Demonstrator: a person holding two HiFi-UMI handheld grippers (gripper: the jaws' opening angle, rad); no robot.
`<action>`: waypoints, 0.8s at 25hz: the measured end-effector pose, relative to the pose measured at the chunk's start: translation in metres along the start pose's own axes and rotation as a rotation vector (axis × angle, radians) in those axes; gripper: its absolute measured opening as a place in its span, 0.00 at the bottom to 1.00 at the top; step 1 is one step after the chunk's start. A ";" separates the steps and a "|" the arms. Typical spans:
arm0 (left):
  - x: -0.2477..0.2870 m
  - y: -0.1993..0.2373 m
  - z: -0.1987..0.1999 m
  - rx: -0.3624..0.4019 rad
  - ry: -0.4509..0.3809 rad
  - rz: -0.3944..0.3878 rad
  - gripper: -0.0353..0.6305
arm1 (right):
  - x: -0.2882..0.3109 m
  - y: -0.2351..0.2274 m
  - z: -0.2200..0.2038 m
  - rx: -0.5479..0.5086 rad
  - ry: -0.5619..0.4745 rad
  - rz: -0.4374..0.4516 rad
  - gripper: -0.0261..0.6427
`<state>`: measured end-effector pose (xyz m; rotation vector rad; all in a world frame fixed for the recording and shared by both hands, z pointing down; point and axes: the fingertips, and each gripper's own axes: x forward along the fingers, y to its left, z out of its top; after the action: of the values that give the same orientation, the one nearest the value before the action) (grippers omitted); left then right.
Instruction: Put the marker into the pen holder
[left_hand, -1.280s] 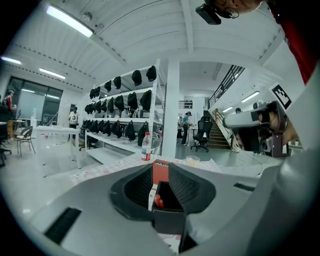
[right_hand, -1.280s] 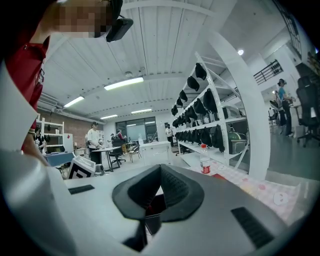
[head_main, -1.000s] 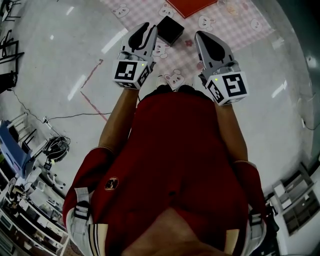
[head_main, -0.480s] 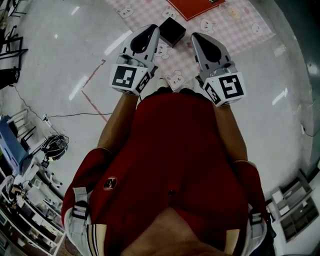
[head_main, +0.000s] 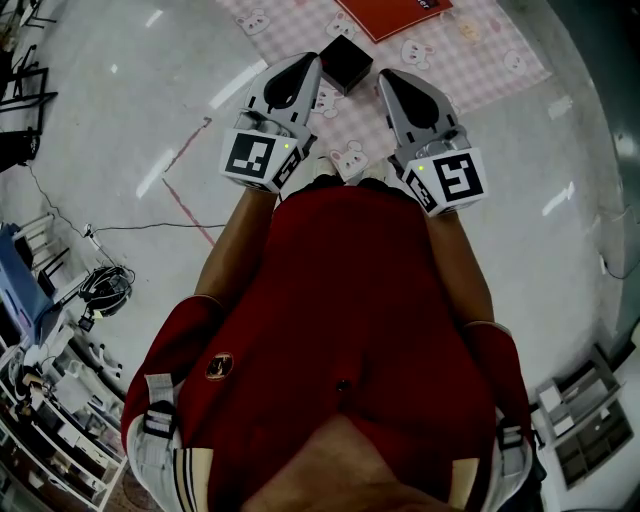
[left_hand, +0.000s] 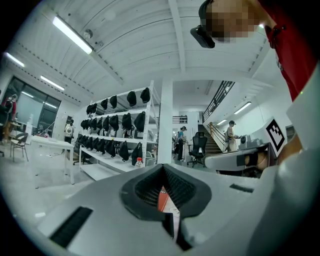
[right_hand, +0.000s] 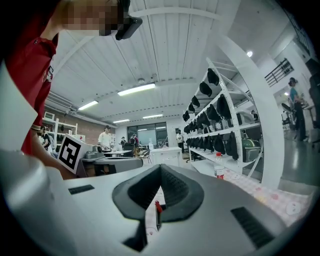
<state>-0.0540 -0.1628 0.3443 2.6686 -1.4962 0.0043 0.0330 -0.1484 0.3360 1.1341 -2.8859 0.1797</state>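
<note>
A square black pen holder (head_main: 346, 62) stands on a pink checked mat (head_main: 480, 50) on the floor ahead of me. My left gripper (head_main: 307, 63) points at it from its left, jaws pressed together and holding nothing. To the holder's right my right gripper (head_main: 386, 78) is likewise shut and empty. In the right gripper view a slim dark marker with a red tip (right_hand: 157, 211) shows through the slit between the shut jaws; it lies on the mat beyond them. The slit in the left gripper view shows only a strip of red and white mat (left_hand: 167, 206).
A red notebook (head_main: 395, 14) lies on the mat behind the holder. Red tape lines (head_main: 185, 205) and a cable (head_main: 100, 232) cross the shiny floor at left. White racks of dark gear (left_hand: 117, 127), a water bottle (right_hand: 218, 169), desks and several people stand around the room.
Both grippers have shifted slightly; their tips now stand a little closer to each other and to the black holder. Both stay shut.
</note>
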 end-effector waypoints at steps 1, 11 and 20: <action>0.000 0.000 0.001 0.000 -0.001 0.001 0.06 | 0.000 0.000 0.000 0.000 0.000 -0.001 0.04; -0.001 0.003 0.004 -0.005 -0.007 0.007 0.06 | -0.001 -0.003 0.004 -0.011 -0.002 -0.012 0.04; 0.002 0.012 -0.009 -0.010 0.008 0.018 0.06 | 0.000 -0.010 -0.003 -0.014 0.001 -0.027 0.04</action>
<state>-0.0624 -0.1702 0.3546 2.6439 -1.5142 0.0086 0.0396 -0.1549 0.3395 1.1695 -2.8652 0.1591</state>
